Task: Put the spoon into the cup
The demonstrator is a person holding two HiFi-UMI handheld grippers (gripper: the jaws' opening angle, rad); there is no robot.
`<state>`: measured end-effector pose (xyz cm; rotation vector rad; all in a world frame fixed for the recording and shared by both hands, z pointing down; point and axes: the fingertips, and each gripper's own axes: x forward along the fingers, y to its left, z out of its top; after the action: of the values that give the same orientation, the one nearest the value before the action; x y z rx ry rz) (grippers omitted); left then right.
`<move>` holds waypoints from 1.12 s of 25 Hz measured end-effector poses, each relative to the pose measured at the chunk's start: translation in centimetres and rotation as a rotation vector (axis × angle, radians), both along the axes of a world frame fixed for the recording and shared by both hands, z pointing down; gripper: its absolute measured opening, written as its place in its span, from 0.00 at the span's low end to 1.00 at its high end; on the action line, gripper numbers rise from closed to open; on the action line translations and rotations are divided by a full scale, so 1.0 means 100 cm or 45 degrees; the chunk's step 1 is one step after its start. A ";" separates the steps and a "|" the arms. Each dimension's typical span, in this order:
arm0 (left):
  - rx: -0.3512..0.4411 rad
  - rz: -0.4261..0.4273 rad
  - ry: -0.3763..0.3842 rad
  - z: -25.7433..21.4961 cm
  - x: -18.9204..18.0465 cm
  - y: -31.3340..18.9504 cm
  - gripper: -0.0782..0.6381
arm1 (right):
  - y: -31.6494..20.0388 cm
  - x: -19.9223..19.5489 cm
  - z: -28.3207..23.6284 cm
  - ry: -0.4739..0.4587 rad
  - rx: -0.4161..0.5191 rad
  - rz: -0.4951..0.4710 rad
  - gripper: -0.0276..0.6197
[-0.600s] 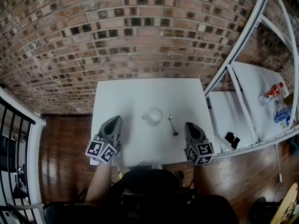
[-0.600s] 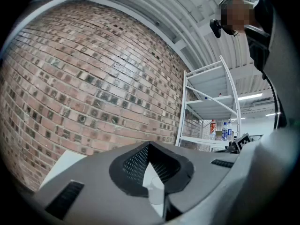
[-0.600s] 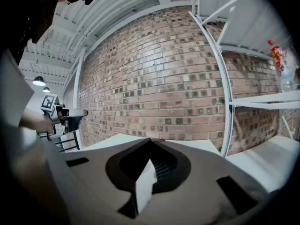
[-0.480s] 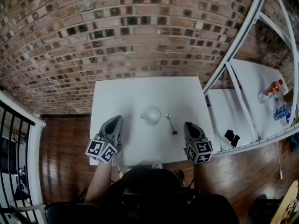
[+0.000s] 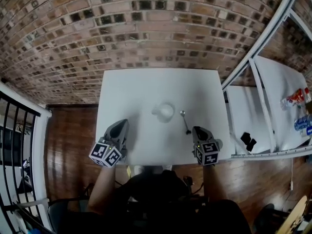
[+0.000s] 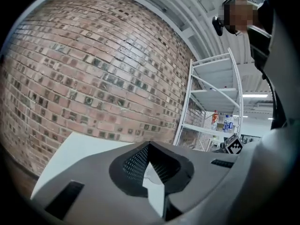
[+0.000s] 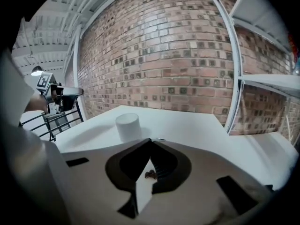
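White cylindrical cup [image 5: 165, 111] stands mid-frame on the white square table [image 5: 131, 91], with the thin metal spoon [image 5: 185, 122] just right of it. Lower down, the left gripper [image 5: 120, 124] and right gripper [image 5: 197, 129] have their jaws pressed together, holding nothing.

A: Where's the cup [image 5: 165, 111]?
B: Mid-tabletop [image 5: 131, 89], with the spoon [image 5: 185, 122] just beside it, toward the right edge.
A: The tools?
B: The left tool [image 5: 118, 128] is at the near left corner and the right tool [image 5: 199, 132] at the near right corner

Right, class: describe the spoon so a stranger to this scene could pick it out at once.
Find the white table in front of the brick wall. Near its middle stands a white cup; the spoon lies flat just right of it. It is the only thin, long thing there, its bowl toward the wall.
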<state>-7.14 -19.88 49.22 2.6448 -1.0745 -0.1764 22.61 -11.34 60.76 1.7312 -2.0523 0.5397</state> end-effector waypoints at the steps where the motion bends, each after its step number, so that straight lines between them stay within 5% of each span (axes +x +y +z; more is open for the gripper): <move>1: -0.016 -0.009 -0.007 0.005 -0.004 0.002 0.11 | 0.001 -0.001 0.008 -0.001 -0.021 -0.003 0.05; 7: -0.082 -0.078 -0.054 0.027 -0.023 0.011 0.11 | 0.009 -0.004 0.064 0.100 -0.192 -0.073 0.17; 10: -0.098 -0.074 -0.075 0.029 -0.026 0.018 0.11 | 0.008 -0.004 0.086 0.145 -0.253 -0.093 0.33; 23: -0.106 -0.140 -0.089 0.029 -0.043 0.021 0.11 | 0.001 -0.001 0.120 0.103 -0.349 -0.054 0.32; 28: -0.112 -0.107 -0.076 0.031 -0.034 0.023 0.11 | 0.003 -0.002 0.116 0.132 -0.403 -0.095 0.24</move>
<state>-10.59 -17.56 52.29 2.5438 -1.1855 -0.0656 22.44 -11.05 72.39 1.4619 -1.8370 0.6937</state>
